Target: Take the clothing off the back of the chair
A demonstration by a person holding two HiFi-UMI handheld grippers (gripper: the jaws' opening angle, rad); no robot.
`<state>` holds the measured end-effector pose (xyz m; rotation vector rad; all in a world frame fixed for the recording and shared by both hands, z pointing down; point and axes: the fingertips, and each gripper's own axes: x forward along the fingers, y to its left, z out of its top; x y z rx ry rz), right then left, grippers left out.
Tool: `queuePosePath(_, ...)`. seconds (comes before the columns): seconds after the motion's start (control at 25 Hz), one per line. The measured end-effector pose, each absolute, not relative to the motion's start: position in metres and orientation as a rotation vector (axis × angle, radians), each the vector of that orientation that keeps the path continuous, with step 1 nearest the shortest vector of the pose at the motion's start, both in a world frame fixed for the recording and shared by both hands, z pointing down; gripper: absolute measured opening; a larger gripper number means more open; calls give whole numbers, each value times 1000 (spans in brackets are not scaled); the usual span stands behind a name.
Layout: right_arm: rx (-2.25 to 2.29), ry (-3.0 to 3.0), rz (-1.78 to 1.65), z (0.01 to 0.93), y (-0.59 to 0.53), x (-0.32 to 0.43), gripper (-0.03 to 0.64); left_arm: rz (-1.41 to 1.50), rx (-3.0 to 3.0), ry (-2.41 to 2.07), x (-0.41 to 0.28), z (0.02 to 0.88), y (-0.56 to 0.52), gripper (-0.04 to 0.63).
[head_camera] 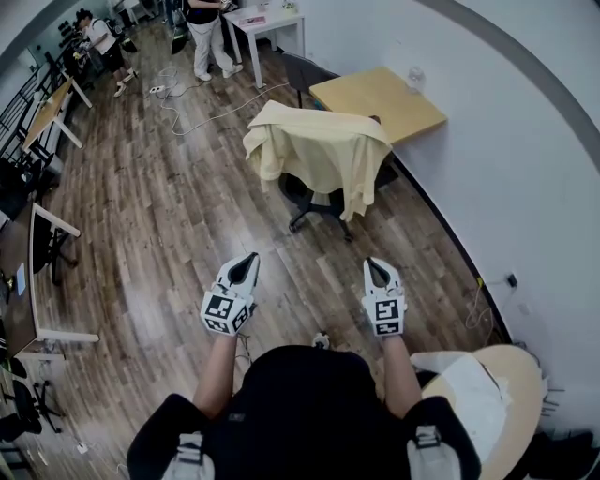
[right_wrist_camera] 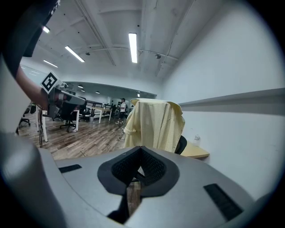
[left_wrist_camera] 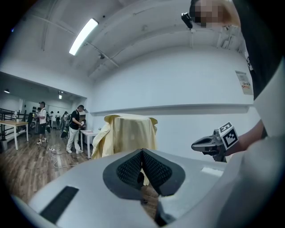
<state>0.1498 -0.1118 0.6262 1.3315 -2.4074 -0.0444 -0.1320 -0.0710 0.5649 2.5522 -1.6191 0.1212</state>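
Note:
A pale yellow shirt (head_camera: 319, 150) hangs over the back of a black office chair (head_camera: 314, 208) on the wood floor ahead of me. Both grippers are held up side by side, well short of the chair. The left gripper (head_camera: 250, 256) is shut and empty, and so is the right gripper (head_camera: 370, 262). In the left gripper view the shirt (left_wrist_camera: 129, 133) hangs beyond the closed jaws, with the right gripper (left_wrist_camera: 213, 143) off to the right. In the right gripper view the shirt (right_wrist_camera: 153, 124) shows straight ahead over the closed jaws.
A light wooden table (head_camera: 380, 98) stands against the white wall behind the chair. A round table (head_camera: 511, 398) is at my near right. Desks (head_camera: 37, 281) line the left side. Two people stand by a white table (head_camera: 267, 21) at the back, with cables (head_camera: 187, 112) on the floor.

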Motion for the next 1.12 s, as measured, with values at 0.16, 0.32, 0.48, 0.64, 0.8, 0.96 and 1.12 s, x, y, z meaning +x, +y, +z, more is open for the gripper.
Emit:
queuePosePath(0.16,1317,-2430,-59,630,-123,160,-5,126,2547,-1637,-121,566,-78,2)
queuePosePath(0.32,1304,-2435,-49,634,-129,166,-5,129,2542,-1660,-114,567,-79,2)
queuePosePath(0.48,1285,-2480,-79,632,-135,164,-5,141,2515,-1688,-116,570,-78,2)
queuePosePath(0.64,1270,-2510,-85,635,-144,165,-5,155,2507,-1719,-116,569,-81,2)
queuePosePath(0.8,1261,-2492,-38,642,-148,168,-5,167,2490,-1752,-116,568,-80,2)
queuePosePath(0.96,1239,-2520,-60,635,-148,163,-5,159,2478,-1782,-119,561,-76,2)
queuePosePath(1.12,1233,-2528,-48,632,-141,167,-5,154,2464,-1789,-115,561,-71,2)
